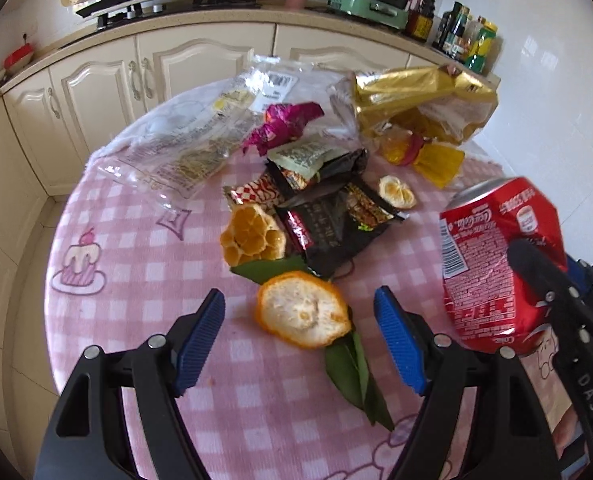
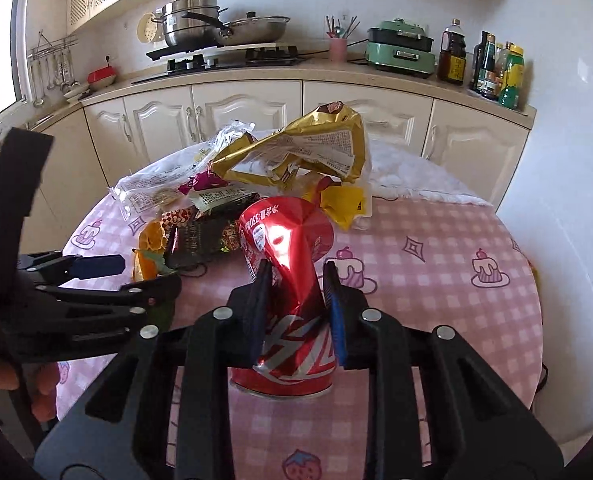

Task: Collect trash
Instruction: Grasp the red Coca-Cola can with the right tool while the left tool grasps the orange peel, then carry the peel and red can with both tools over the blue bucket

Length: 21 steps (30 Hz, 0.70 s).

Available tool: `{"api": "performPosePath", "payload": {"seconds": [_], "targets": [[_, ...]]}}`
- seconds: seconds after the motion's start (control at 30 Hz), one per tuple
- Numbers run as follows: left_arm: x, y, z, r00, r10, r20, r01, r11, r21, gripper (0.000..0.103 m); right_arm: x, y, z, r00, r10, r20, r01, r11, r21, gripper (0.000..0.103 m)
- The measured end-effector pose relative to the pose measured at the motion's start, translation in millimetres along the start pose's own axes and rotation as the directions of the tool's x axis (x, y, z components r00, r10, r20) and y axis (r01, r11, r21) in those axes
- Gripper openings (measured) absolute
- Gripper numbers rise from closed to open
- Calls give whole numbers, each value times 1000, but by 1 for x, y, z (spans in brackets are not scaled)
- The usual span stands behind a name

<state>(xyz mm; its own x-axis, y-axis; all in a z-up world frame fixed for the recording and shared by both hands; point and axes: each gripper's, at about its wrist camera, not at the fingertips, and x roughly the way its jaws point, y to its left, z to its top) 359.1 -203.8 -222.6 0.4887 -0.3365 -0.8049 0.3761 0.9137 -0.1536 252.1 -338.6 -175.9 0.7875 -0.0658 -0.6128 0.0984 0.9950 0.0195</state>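
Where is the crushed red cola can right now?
The crushed red cola can is pinched between the right claw pads, centre of the right wrist view. In the left wrist view it sits at the right, beside the orange peel.

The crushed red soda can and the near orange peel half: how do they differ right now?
The crushed red soda can is pinched by the right gripper; the orange peel half lies loose between the open left gripper's jaws. Can is metal, peel organic. Both are trash.
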Motion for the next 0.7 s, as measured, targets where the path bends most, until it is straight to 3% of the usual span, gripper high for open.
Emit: {"api": "performPosePath", "payload": {"seconds": [0.07,0.13,0.4,0.7], "targets": [[3,0,-1,1000,0,-3,0,1000,17,47,1,0,1,1000,1,1,-1,1000,3,26],[3,0,-1,1000,-3,-1,3,1000,26,39,-1,0,0,1000,-4,5,4,1000,7,26],[-22,6,-12,991,-131,-4,131,991,12,33,-23,3,2,997,-48,59,46,999,29,26],[-85,45,-21,979,-142,146,154,985,-72,33,-60,40,17,989,-17,148,17,1000,5,26]]}}
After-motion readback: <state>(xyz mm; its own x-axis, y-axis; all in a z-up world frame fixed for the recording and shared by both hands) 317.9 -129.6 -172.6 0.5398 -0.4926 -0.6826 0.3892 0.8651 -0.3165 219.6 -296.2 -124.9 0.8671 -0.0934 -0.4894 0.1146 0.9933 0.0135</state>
